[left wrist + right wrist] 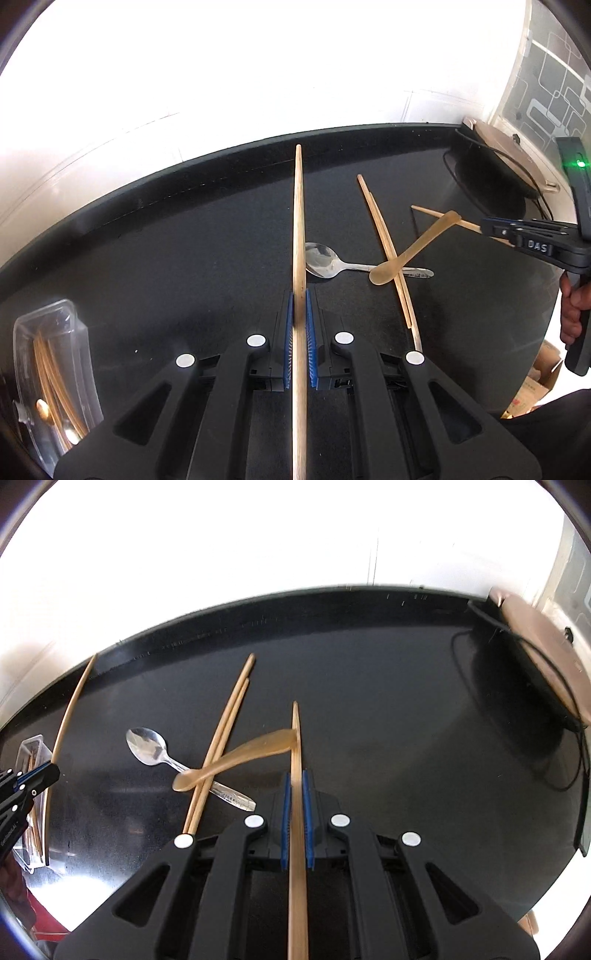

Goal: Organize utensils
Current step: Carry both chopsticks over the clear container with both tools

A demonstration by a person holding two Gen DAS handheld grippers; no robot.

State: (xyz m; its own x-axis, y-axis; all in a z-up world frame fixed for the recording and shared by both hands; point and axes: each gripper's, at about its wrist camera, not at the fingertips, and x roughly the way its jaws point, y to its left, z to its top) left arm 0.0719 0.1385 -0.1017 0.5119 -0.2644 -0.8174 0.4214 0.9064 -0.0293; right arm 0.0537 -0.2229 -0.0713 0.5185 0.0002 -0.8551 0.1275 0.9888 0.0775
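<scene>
- Held 1 chopstick (298,236) clamped between the blue pads of the left hand-held gripper (300,314), lifted clear of the black surface (166,258) and pointing away from the camera.
- Held a 2nd chopstick (297,794) clamped in the right hand-held gripper (296,790), with the handle of the amber plastic spoon (236,758) touching or overlapping it near its far end; cannot tell which.
- Left on the surface: a pair of chopsticks (218,749) crossed over by the amber spoon, and a metal spoon (155,751) lying partly beneath them.
- Stood at the left edge, well apart from the pile: a clear plastic tray (79,332) already holding several chopsticks and a spoon.
- Judged the step as carrying both sticks to that tray; best done by keeping each stick level, lifting the right one free of the amber spoon before swinging, and lowering lengthwise along the tray.
- Behind the surface: a bright, washed-out white wall; at the far right corner, a round dark appliance (535,686) with a cable.
</scene>
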